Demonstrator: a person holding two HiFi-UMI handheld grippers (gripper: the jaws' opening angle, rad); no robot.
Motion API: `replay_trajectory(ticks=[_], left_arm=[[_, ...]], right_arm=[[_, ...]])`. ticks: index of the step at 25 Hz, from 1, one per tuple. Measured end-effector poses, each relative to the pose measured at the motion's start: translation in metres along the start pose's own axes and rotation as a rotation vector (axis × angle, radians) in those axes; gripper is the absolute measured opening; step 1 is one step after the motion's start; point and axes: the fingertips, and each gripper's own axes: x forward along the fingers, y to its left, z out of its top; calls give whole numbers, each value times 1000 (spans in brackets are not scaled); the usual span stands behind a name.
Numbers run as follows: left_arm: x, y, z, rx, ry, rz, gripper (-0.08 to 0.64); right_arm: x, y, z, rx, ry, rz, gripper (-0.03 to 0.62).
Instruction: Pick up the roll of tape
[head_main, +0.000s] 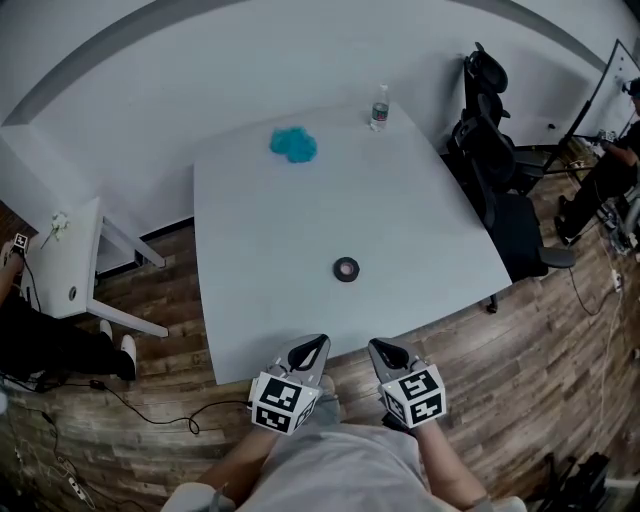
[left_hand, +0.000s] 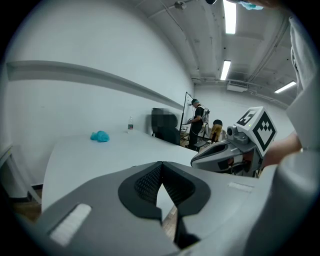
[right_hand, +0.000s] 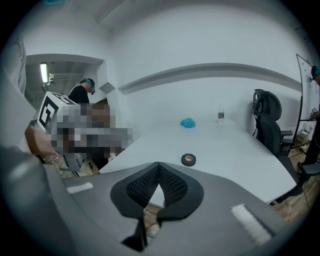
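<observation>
A small black roll of tape (head_main: 346, 268) lies flat on the white table (head_main: 260, 250), toward its near side; the right gripper view shows the roll of tape (right_hand: 188, 159) just beyond the jaws. Both grippers hover at the table's near edge, short of the roll. My left gripper (head_main: 308, 352) is shut with nothing between its jaws, its tips meeting in the left gripper view (left_hand: 161, 162). My right gripper (head_main: 390, 352) is likewise shut and empty (right_hand: 159, 163). The left gripper view does not show the roll.
A blue crumpled cloth (head_main: 293, 145) and a water bottle (head_main: 379, 108) sit at the table's far side. Black office chairs (head_main: 490, 150) stand at the right edge. A small white side table (head_main: 75, 260) stands at the left. Cables run over the wooden floor (head_main: 150, 415).
</observation>
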Motion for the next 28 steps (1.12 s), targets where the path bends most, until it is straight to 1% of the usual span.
replay_trajectory(ticks=[8,12,16,22,28], left_arm=[[15,37,14,17,-8,-45,18],[22,41,18,7,-15,-53,18],[28,41,23,-2,-26,-57,18],[39,50,28,-23,-27,-24,18],[53,63,40,-30,-28,17,18]], right_arm=[[33,-9,33,-4,-13,-49,6],[33,-16,40,-14,-10,-64,6],[38,-21,45,-18,-8,-60,6],[54,-28,55,-32,-7,-17,6],[69,-47,71,-56,-4,13,6]])
